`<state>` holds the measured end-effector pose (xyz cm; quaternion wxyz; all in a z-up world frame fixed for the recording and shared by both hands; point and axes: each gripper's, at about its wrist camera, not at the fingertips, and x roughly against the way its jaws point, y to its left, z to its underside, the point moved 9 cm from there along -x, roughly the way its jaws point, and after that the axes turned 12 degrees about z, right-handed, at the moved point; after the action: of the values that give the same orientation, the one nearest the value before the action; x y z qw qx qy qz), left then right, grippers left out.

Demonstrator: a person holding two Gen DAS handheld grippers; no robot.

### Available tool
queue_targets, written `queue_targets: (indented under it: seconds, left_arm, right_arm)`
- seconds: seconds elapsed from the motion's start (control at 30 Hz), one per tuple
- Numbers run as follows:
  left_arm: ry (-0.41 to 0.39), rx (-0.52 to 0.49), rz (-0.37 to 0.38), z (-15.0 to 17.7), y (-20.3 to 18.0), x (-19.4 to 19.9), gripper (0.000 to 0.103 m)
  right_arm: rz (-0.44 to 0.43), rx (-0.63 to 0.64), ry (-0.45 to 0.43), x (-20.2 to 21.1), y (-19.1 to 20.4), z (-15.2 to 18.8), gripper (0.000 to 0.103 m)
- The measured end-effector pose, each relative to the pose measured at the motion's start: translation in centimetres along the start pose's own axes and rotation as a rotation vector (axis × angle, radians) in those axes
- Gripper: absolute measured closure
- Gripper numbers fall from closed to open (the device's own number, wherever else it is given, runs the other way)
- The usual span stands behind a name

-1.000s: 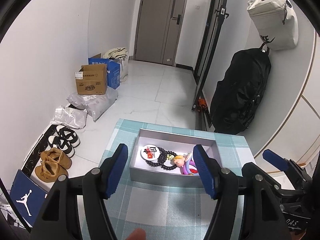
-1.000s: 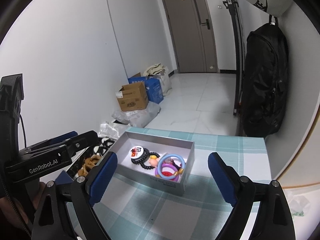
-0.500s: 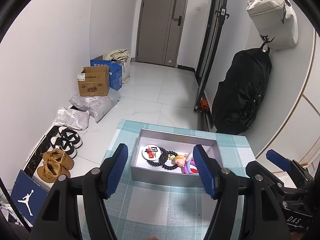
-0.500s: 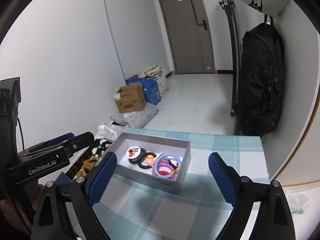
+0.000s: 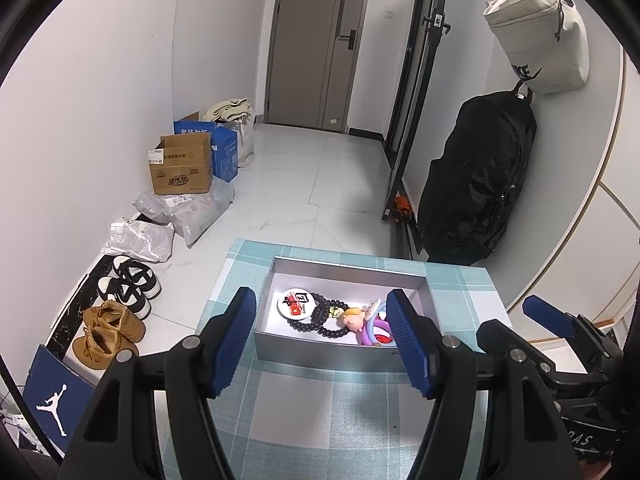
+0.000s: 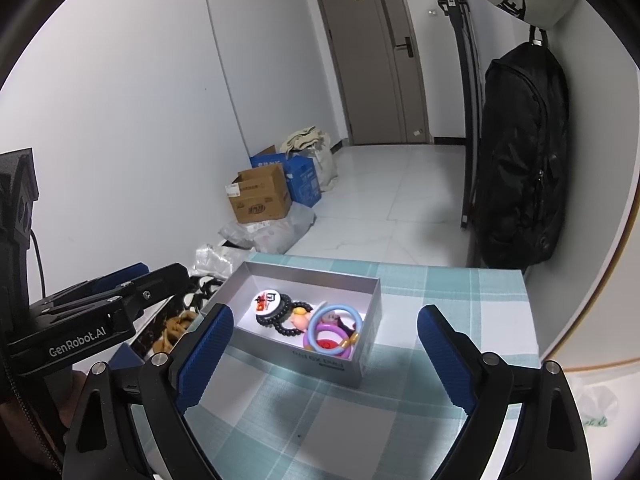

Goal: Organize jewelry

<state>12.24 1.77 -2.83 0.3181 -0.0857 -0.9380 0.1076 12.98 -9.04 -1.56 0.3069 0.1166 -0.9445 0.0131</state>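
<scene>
A grey open box sits on the checked tablecloth. Inside lie a round white badge, a black bead bracelet, a small pink doll charm and blue and purple rings. My left gripper is open and empty, held above the table just short of the box. My right gripper is open and empty, back from the box's near right corner. Each gripper shows at the edge of the other's view.
The checked tablecloth covers a small table that ends just beyond the box. Left of it on the floor are shoes, plastic bags and cardboard boxes. A black backpack hangs on the right wall.
Both grippers have drawn back and up a little from the box, which looks slightly smaller in both views. Jaws stay open. The box contents have not moved.
</scene>
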Motion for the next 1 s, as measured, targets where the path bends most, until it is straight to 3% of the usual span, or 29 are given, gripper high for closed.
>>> queue_targets:
  seconds: [1.0]
  left_arm:
    - [-0.001,-0.017,0.01,-0.17,-0.28,0.12,0.04]
  right_arm:
    - [-0.002,0.014,0.009,-0.23,0.09,0.34,0.009]
